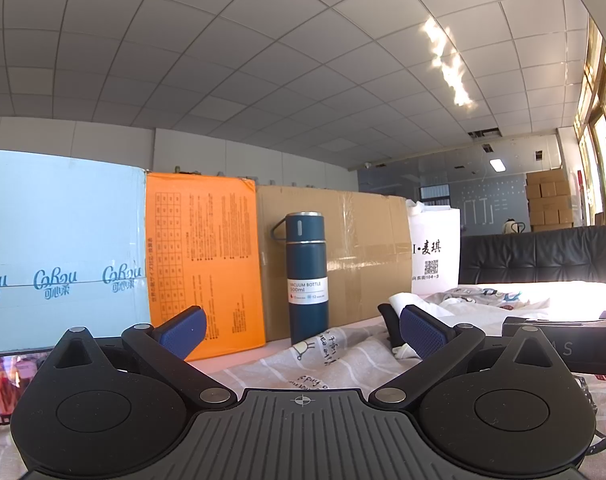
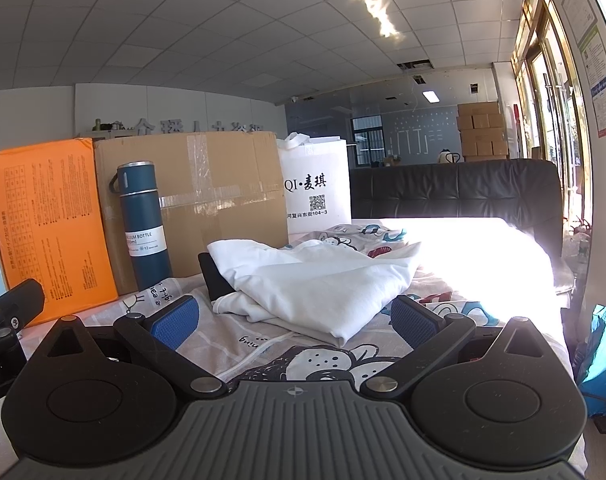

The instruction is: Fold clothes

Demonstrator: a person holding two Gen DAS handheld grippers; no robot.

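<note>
Already loosely bundled on the printed sheet (image 2: 323, 364), the white garment (image 2: 319, 280) lies ahead of the wide-open, empty right gripper (image 2: 297, 320), and with the left gripper (image 1: 303, 328) equally spread and empty, a careless grab could catch the sheet too.

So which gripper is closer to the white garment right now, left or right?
Right. The right gripper is open directly in front of the white garment, its fold near the fingertips. The left gripper is open too, facing the blue bottle, garment off to its right.
</note>
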